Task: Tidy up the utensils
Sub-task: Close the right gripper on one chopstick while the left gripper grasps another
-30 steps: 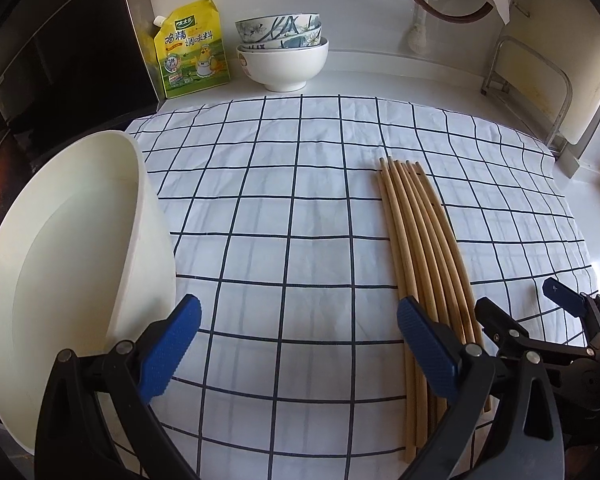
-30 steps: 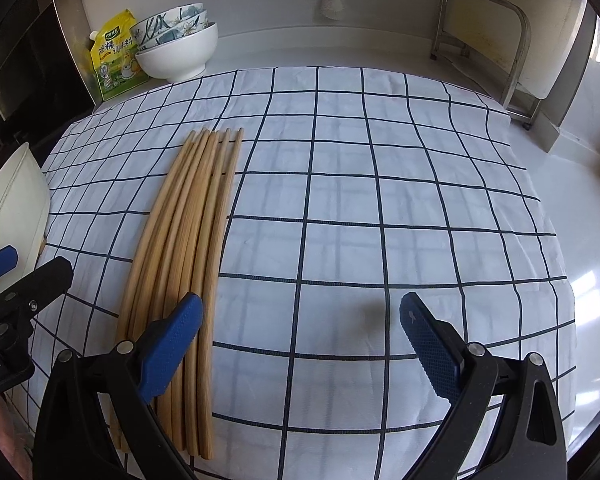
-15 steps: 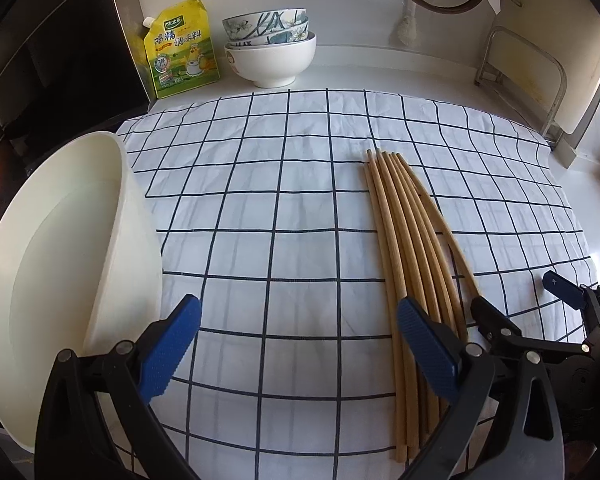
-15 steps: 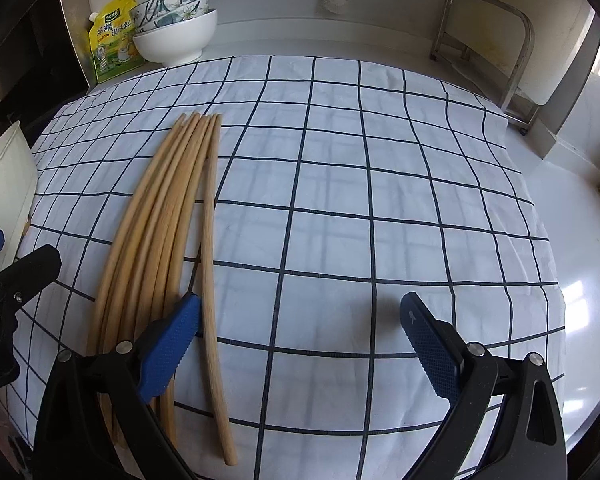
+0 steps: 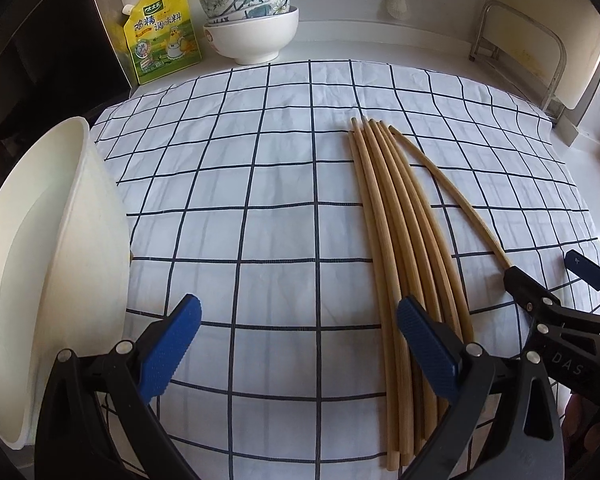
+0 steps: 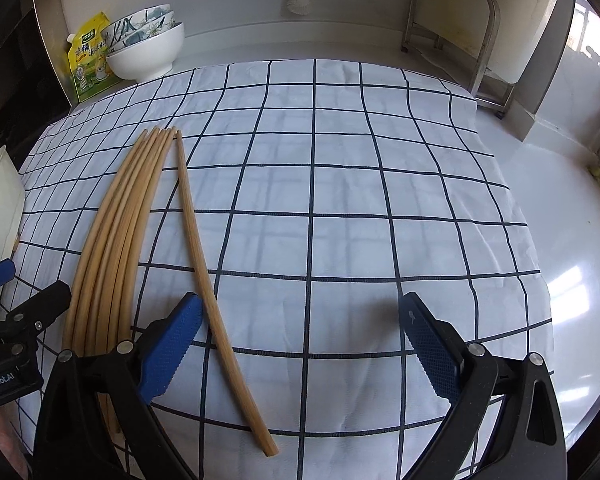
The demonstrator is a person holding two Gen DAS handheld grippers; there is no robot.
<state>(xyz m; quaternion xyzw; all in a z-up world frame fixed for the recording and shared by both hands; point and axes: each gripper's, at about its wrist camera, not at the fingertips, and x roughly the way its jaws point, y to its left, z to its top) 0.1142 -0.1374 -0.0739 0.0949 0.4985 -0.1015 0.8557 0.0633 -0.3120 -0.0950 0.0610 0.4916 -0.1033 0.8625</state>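
Chopsticks: long tan bamboo chopsticks [image 5: 400, 240] bundled side by side on white black-grid cloth [image 5: 260, 184] over table; single stray chopstick [image 6: 204, 272] angled off to right of bundle. Probably light, stiff, smooth, round; likely to roll or slip under a pinch. Best taken near thicker near end, squarely across shaft. Right gripper [image 6: 300, 344] fingers wide apart, empty, straddling stray. Left gripper [image 5: 300, 344] fingers wide apart, empty, over bundle's near end. White plastic bowl [image 5: 60, 240] tilted at left.
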